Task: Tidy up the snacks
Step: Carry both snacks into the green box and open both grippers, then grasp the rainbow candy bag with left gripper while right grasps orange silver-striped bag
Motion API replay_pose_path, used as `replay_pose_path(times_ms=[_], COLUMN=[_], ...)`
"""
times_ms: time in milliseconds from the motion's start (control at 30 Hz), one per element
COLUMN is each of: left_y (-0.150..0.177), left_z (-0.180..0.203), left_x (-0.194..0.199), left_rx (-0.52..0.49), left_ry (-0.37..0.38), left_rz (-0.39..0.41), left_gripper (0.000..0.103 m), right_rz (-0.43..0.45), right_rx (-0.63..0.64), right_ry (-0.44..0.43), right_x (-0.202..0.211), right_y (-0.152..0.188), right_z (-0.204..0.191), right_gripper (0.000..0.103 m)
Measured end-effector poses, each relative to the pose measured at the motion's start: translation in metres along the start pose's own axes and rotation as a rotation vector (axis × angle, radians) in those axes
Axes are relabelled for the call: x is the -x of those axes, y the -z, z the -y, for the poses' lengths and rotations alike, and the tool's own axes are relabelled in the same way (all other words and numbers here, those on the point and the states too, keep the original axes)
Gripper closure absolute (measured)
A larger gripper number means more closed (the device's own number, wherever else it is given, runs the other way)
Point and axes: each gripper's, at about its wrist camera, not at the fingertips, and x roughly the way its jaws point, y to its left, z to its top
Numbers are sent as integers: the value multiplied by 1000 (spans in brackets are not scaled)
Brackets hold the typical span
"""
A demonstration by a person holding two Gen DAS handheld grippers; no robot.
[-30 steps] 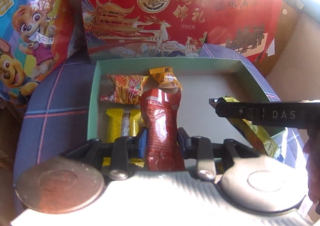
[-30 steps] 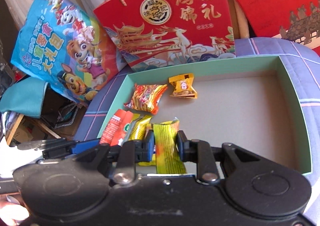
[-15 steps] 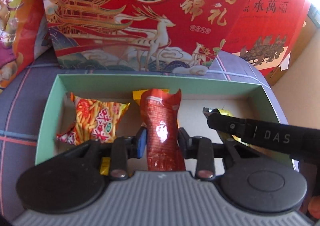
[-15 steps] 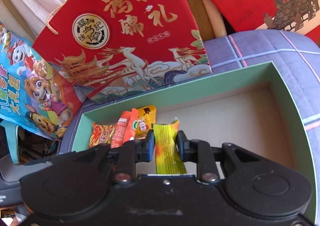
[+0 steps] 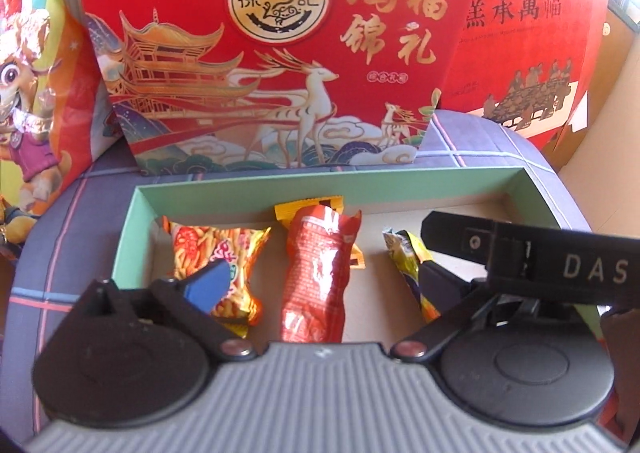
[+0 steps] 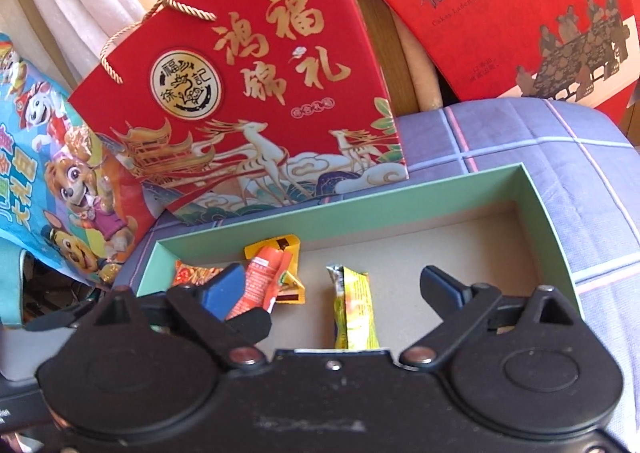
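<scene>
A shallow green cardboard box (image 5: 132,237) with a plain brown floor sits on a blue plaid cushion (image 5: 64,237). Both grippers hover over its near edge, each with its fingers spread wide and holding nothing.

In the left wrist view, the left gripper (image 5: 316,285) frames a glossy red snack pouch (image 5: 316,273) that lies on the box floor between the fingers, touching neither. Left of the pouch lies a crinkled orange-and-red snack packet (image 5: 212,253), partly behind the left finger's blue pad. A small yellow-orange wrapped sweet (image 5: 312,207) peeks out just beyond the red pouch. To the right lies a narrow yellow-green snack packet (image 5: 404,253), beside the black body of the other gripper.

In the right wrist view, the right gripper (image 6: 332,289) frames that yellow-green packet (image 6: 354,309), which lies flat on the floor between its parted fingers.

Behind the box stand a red paper gift bag with gold deer and rope handles (image 5: 280,53), a second red gift bag (image 6: 520,5) to the far right, and a colourful cartoon-puppy snack bag (image 6: 60,181) to the left.
</scene>
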Motion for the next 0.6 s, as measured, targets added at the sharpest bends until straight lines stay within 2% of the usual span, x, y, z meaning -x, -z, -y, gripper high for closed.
replay_pose_path(times_ms=[333,600], left_y=[35,87], left_z=[4,15], left_x=[62,101], left_rx=[-6,-42], left_ry=[34,68], left_rz=[30,11], left_gripper=[0,0], right_rz=[10,0], right_rx=[15,25], right_ry=[-6,-4], right_x=[71,117], right_y=[29,69], right_z=[5,11], right_gripper=[0,0])
